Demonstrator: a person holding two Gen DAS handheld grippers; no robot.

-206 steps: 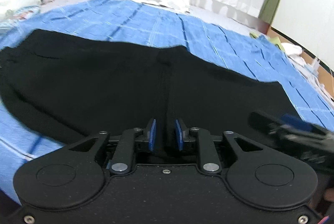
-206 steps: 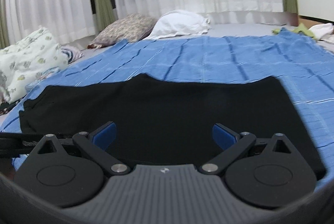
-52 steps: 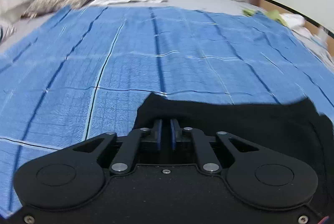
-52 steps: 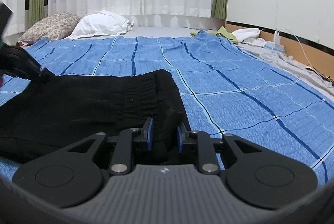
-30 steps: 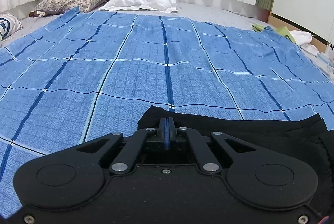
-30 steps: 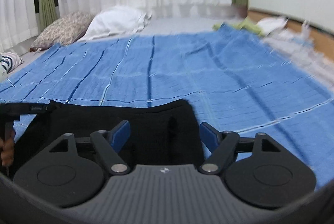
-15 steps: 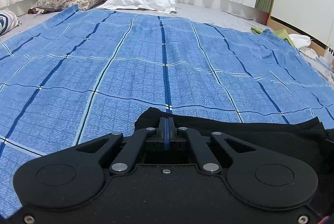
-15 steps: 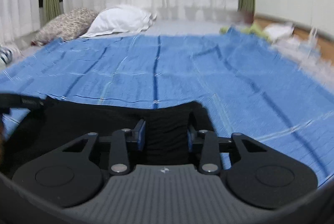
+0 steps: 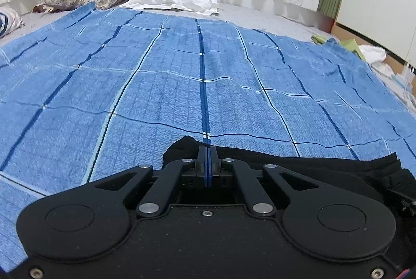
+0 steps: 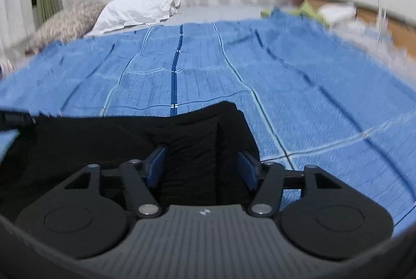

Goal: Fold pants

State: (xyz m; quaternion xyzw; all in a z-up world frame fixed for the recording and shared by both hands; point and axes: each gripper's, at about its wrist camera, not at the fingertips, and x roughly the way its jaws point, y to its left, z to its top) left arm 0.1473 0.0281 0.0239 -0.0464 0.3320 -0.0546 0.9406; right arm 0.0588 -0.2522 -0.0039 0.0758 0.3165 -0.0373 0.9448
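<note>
Both grippers worked the black pants lying folded on the blue blanket. Left gripper was clamped together at one corner; right gripper was opening, cloth between its pads unpressed. Advisable: flatten layers, align edges.

The left gripper has a matte black body with a faintly speckled face, two raised round discs either side of a small centre screw, and black linkage arms pinned with silver rivets; more screws sit at the body's lower corners. Thin blue pads line its fingers. The right gripper has the same black discs and riveted linkages, but its centre plate is ribbed grey with a small white mark above the ribs, and its blue pads are broad.
</note>
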